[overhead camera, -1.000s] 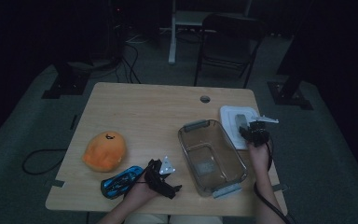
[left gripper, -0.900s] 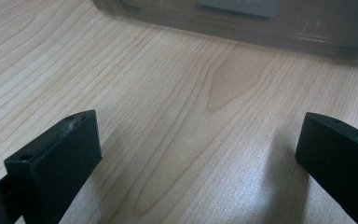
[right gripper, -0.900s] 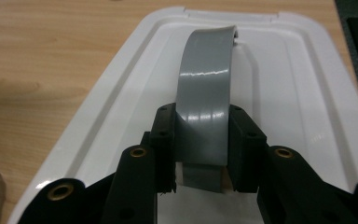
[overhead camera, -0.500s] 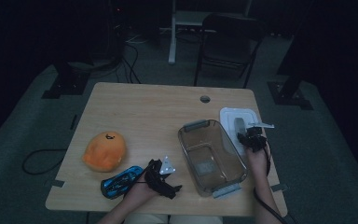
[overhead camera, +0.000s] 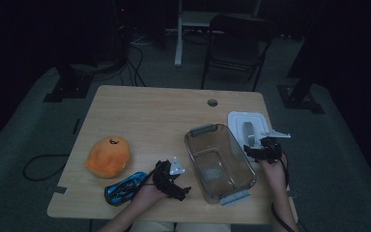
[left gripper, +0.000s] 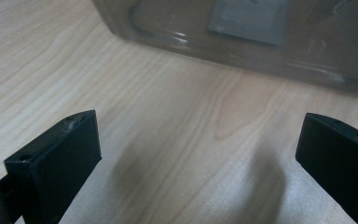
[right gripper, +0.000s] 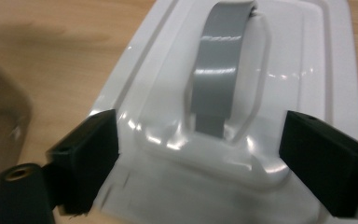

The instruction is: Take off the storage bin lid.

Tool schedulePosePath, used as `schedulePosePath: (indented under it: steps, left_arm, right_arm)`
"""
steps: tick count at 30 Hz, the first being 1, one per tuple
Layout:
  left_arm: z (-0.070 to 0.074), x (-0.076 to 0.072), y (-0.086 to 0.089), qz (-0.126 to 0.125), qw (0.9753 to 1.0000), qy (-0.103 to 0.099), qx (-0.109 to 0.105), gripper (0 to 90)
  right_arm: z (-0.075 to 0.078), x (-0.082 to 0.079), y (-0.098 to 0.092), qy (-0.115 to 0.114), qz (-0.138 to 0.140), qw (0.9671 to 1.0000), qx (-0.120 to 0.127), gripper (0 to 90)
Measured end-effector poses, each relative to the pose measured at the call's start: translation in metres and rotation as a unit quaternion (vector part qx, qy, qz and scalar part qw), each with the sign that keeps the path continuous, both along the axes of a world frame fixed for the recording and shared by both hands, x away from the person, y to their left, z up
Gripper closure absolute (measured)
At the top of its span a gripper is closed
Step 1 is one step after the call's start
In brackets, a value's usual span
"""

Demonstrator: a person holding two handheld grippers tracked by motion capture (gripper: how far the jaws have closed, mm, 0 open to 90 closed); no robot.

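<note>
A clear plastic container stands empty at the table's front right; in the left gripper view its lower wall lies just ahead. My left gripper rests on the wood left of it, open, with bare table between its jaws. A white lid with a grey handle lies right of the container. My right gripper hovers over the lid's near end, open, with the handle ahead of the jaws and the lid's surface between them.
An orange plush thing and a blue object lie at the front left of the table. A cable hole sits near the far edge. A dark chair stands behind the table.
My right gripper has drawn a little toward the person, over the lid's near end. The left gripper and the container have stayed where they were.
</note>
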State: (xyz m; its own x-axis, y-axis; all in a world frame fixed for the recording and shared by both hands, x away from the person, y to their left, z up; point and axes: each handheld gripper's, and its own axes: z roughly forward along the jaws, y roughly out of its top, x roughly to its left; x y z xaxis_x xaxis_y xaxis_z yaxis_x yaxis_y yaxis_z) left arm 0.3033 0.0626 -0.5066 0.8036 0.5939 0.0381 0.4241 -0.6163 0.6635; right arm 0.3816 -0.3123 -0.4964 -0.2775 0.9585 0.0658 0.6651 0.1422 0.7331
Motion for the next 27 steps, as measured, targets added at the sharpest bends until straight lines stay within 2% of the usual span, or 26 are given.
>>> schedulePosePath:
  steps: [1,3,5,9,14,15,19,23,24,27]
  left_arm:
    - [0.002,0.002,0.000,0.004,1.0000,-0.003,-0.001,0.5]
    - [0.007,0.005,0.002,0.009,0.9998,-0.011,-0.011,0.5]
    - [0.010,0.010,0.003,0.014,0.9998,-0.012,-0.007,0.5]
    - [0.016,0.019,0.000,0.016,0.9998,-0.012,-0.003,0.5]
    - [0.022,0.031,-0.003,0.025,0.9996,-0.013,-0.005,0.5]
    - [0.022,0.033,-0.003,0.025,0.9996,-0.013,-0.004,0.5]
    - [0.023,0.040,-0.005,0.027,0.9996,-0.011,0.007,0.5]
    - [0.026,0.044,-0.006,0.028,0.9993,-0.018,0.013,0.5]
    - [0.027,0.045,-0.006,0.029,0.9992,-0.020,0.019,0.5]
    - [0.028,0.048,-0.004,0.030,0.9991,-0.020,0.022,0.5]
  right_arm:
    - [0.000,-0.003,-0.001,-0.002,0.001,1.0000,0.000,13.8]
    - [-0.001,-0.010,-0.004,-0.009,0.022,0.9997,0.003,13.7]
    - [-0.002,-0.017,-0.006,-0.012,0.053,0.9985,0.003,13.7]
    - [-0.003,-0.029,-0.005,-0.009,0.084,0.9964,-0.006,13.7]
    - [-0.007,-0.042,-0.003,0.000,0.098,0.9951,0.014,14.0]
    - [-0.009,-0.045,-0.002,0.004,0.106,0.9941,0.022,14.0]
    - [-0.015,-0.051,0.004,0.016,0.131,0.9908,0.030,13.9]
    - [-0.019,-0.053,0.011,0.027,0.153,0.9861,0.058,14.8]
    - [-0.019,-0.054,0.014,0.025,0.157,0.9854,0.059,14.8]
    - [-0.018,-0.058,0.019,0.015,0.157,0.9864,0.046,14.9]
